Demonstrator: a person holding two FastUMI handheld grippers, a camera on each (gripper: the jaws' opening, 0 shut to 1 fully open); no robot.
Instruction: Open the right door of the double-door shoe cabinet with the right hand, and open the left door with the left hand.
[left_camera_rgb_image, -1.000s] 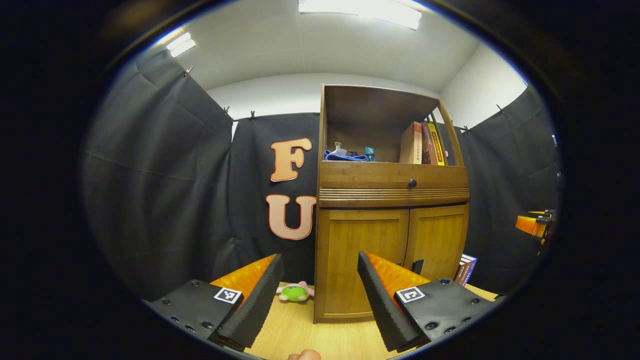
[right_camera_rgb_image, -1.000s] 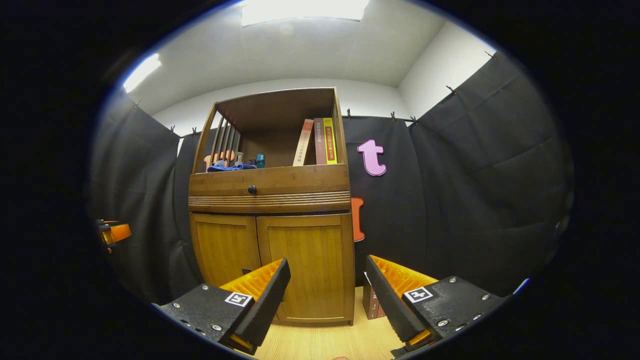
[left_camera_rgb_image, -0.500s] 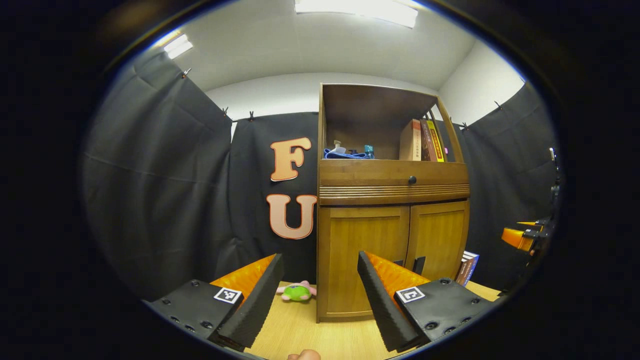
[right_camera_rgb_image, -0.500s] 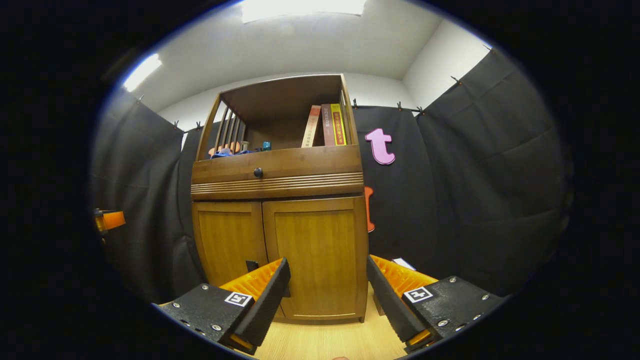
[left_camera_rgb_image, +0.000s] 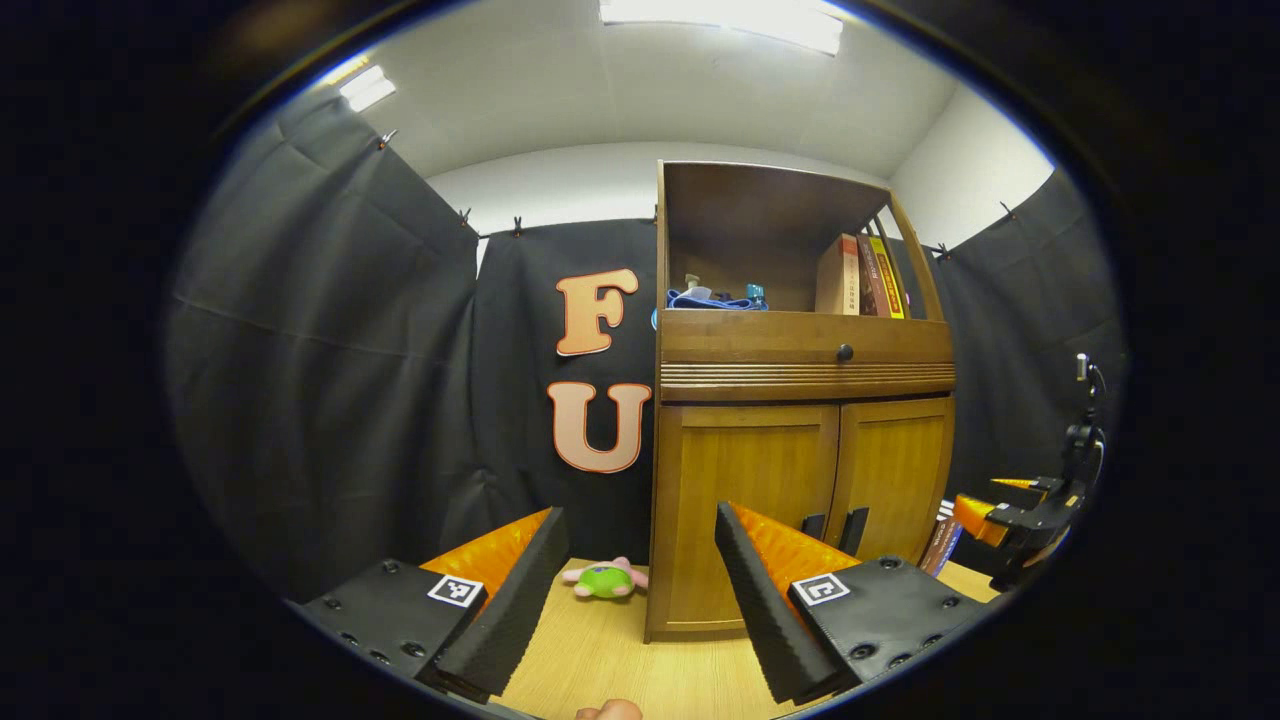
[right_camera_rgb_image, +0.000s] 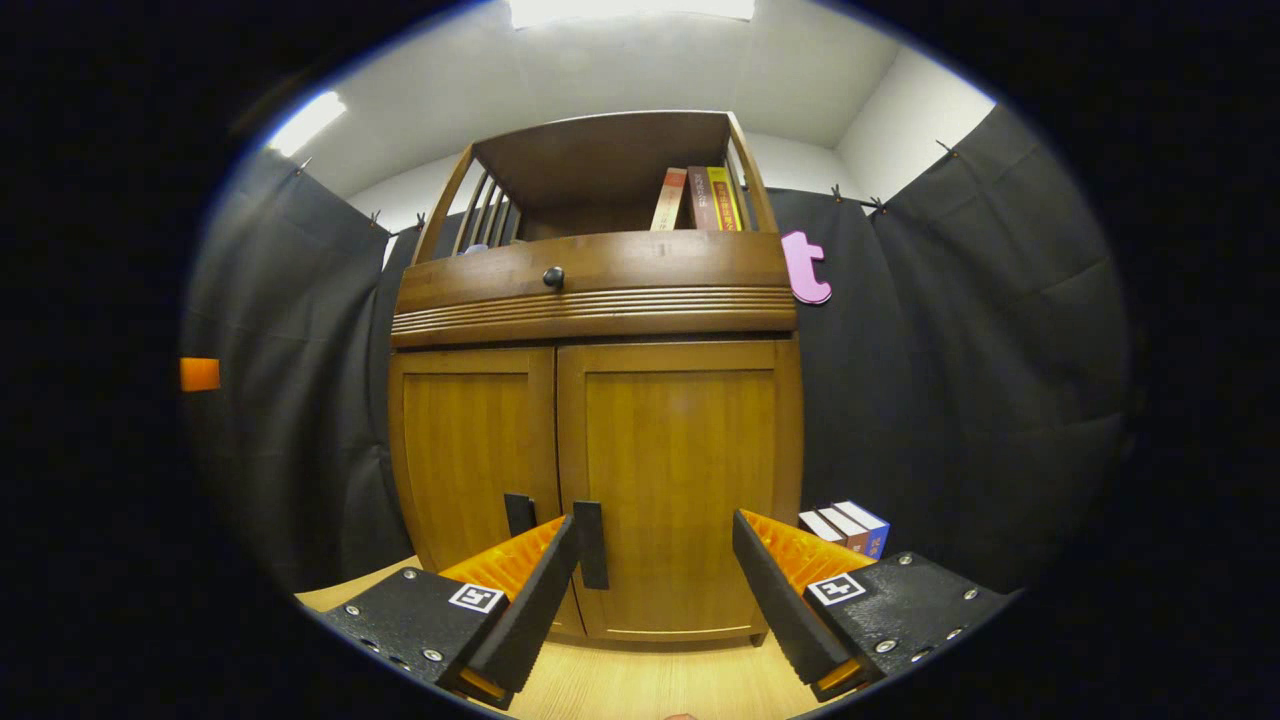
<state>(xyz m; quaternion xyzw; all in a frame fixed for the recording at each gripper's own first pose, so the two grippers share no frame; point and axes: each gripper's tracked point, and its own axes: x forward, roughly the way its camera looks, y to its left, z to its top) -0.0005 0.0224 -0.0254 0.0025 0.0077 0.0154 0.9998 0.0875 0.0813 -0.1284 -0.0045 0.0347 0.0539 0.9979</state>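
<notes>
The wooden shoe cabinet (right_camera_rgb_image: 600, 300) stands close in the right gripper view with both lower doors shut. Its right door (right_camera_rgb_image: 690, 450) has a black handle (right_camera_rgb_image: 590, 543) just beside my right gripper's left finger, apart from it. The left door (right_camera_rgb_image: 465, 440) has its own handle (right_camera_rgb_image: 518, 512). My right gripper (right_camera_rgb_image: 655, 520) is open and holds nothing. In the left gripper view the cabinet (left_camera_rgb_image: 800, 360) is farther off to the right, and the left door (left_camera_rgb_image: 740, 490) is behind my right finger. My left gripper (left_camera_rgb_image: 638, 512) is open and holds nothing. The right gripper (left_camera_rgb_image: 1010, 510) shows at the far right.
A green plush toy (left_camera_rgb_image: 605, 580) lies on the wooden surface (left_camera_rgb_image: 600, 650) left of the cabinet. Books (right_camera_rgb_image: 845, 525) stand at the cabinet's right foot. The upper shelf holds books (right_camera_rgb_image: 700, 198) and a blue cloth (left_camera_rgb_image: 715, 300). A drawer knob (right_camera_rgb_image: 553, 277) sits above the doors.
My right gripper has moved in towards the cabinet and lower, so the doors loom larger and both handles have come into view. My left gripper has shifted only slightly.
</notes>
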